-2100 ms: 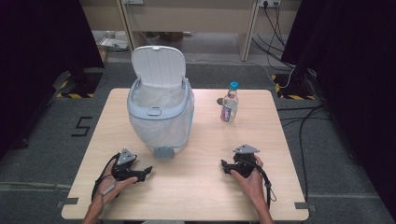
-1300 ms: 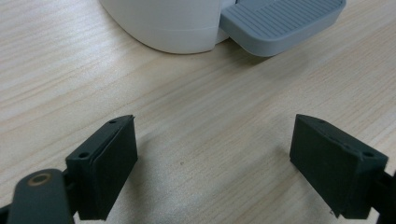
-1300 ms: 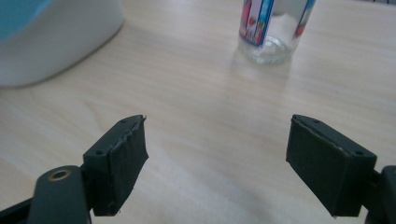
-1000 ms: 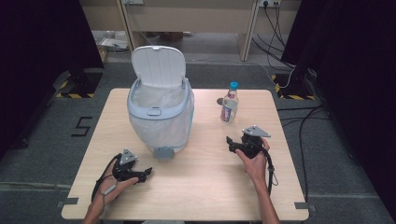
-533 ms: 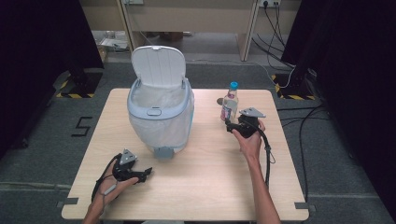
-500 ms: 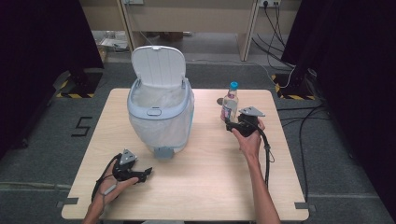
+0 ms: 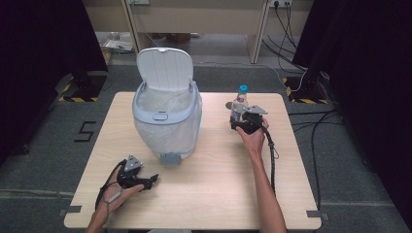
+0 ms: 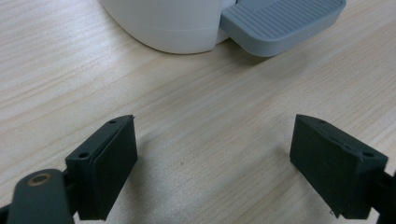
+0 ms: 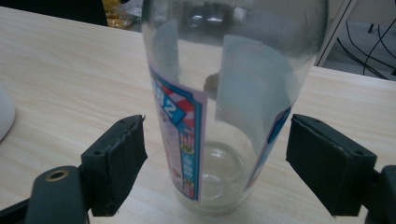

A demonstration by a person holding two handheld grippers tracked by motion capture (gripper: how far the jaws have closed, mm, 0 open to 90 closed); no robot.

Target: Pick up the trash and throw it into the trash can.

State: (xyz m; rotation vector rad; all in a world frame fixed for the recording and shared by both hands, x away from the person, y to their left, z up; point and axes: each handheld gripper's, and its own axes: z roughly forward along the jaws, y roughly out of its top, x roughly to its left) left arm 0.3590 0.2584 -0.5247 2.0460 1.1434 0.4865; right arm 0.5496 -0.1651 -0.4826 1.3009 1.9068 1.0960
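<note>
A clear plastic bottle [image 7: 238, 104] with a blue cap and a colourful label stands upright on the right part of the wooden table [image 7: 209, 194]. My right gripper [image 7: 239, 122] is right against its near side. In the right gripper view the bottle [image 9: 224, 93] stands between the wide-open jaws, untouched by either pad. A white pedal bin [image 7: 167, 114] with its lid up and a liner inside stands at the table's middle left. My left gripper [image 7: 151, 180] rests open near the front left edge, with the bin's grey pedal [image 8: 280, 21] just ahead of it.
A dark round knot [image 7: 228, 104] marks the table just left of the bottle. Cables [image 7: 316, 126] trail over the floor to the right. A wooden desk [image 7: 194, 19] stands beyond the table's far edge.
My right gripper has travelled from the front right of the table away from the person up to the bottle, its jaws now around the bottle. The left gripper has stayed put.
</note>
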